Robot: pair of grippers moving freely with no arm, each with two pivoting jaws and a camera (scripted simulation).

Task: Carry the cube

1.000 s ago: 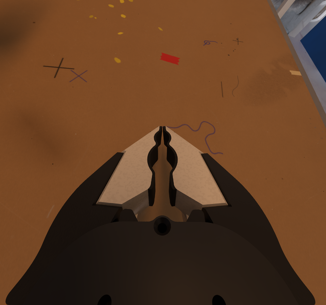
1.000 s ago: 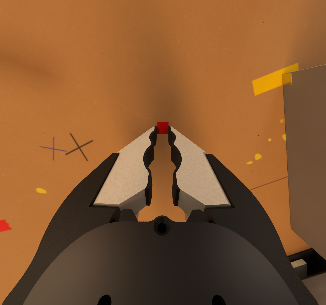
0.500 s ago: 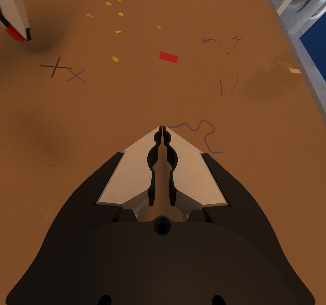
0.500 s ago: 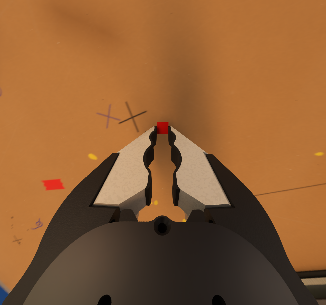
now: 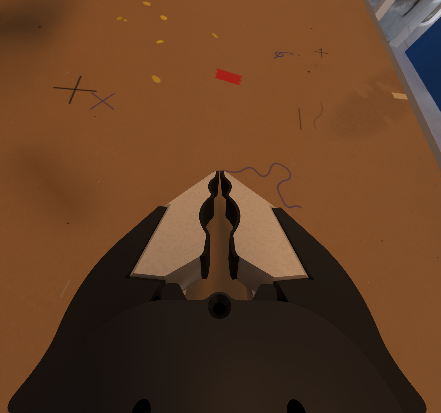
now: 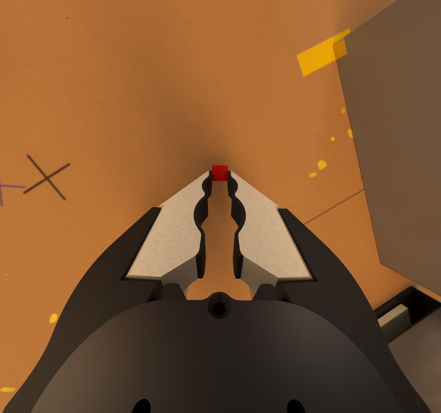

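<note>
A small red cube (image 6: 219,173) sits pinched between the fingertips of my right gripper (image 6: 219,174) in the right wrist view, held above the brown tabletop (image 6: 143,67). A dark shadow lies on the table just beyond it. My left gripper (image 5: 219,173) is shut and empty in the left wrist view, its tips together over the table (image 5: 143,139). The cube and the right gripper do not show in the left wrist view.
A grey-brown box (image 6: 401,139) stands close on the right of the right gripper, with yellow tape (image 6: 319,55) beside it. A red tape patch (image 5: 228,76), pen crosses (image 5: 75,89), yellow paint spots and a purple thread (image 5: 279,182) lie flat. The table edge (image 5: 391,50) runs at right.
The right gripper swung left and has come back right with the cube, the box showing again. It briefly appeared at the top left of the left view and is gone. The left gripper barely moved.
</note>
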